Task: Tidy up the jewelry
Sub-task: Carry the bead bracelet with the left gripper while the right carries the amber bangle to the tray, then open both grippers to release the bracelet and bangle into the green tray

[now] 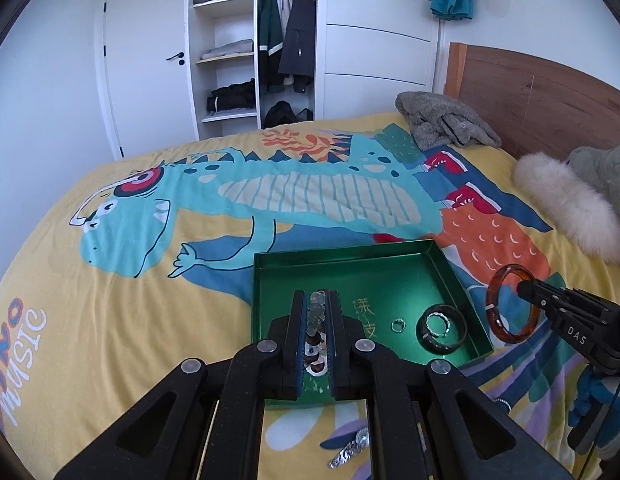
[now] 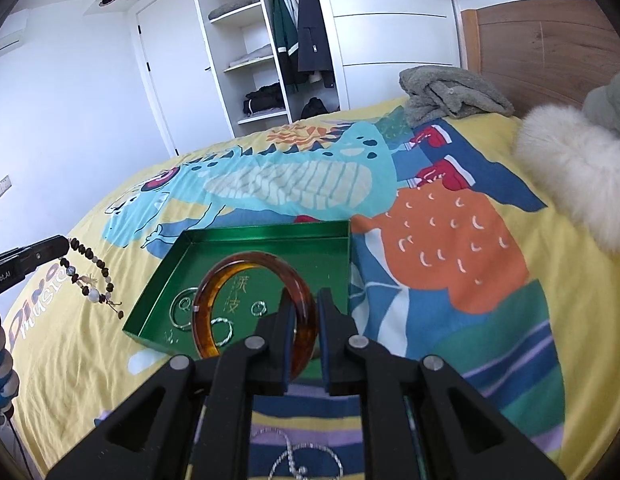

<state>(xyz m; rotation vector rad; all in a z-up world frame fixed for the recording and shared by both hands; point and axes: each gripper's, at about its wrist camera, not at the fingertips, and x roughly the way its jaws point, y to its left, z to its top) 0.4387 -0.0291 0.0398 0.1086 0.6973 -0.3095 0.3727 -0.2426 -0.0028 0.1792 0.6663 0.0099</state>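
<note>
Two claws, each loaded. Left claw (image 1: 314, 312) is pinched on a bead string (image 1: 314, 320); seen from the right wrist, the beads (image 2: 90, 276) hang loose from its tip, clear of the bed (image 1: 122, 320), just left of the tray. Right claw (image 2: 306, 312) is pinched on an amber bangle (image 2: 254, 304) by its rim, with the ring standing roughly upright above the green tray (image 2: 266, 232).

Tray sits open on the bed. Inside it: a dark bangle (image 1: 441, 330), a small clear ring (image 1: 397, 325), and thin silver hoops (image 2: 182, 308) showing in the right wrist view. A silver chain (image 1: 349, 448) lies on the bedcover near the tray's close edge, not yet collected.

Step in hand, as I read it: carrying both pieces to the tray for drop-off.

Next move likely calls for lowering the amber bangle onto bare tray floor, away from the dark bangle and hoops, then spreading the claw. The beads need bringing over the tray wall before release, since a dangling string could snag the rim or spill outside.
</note>
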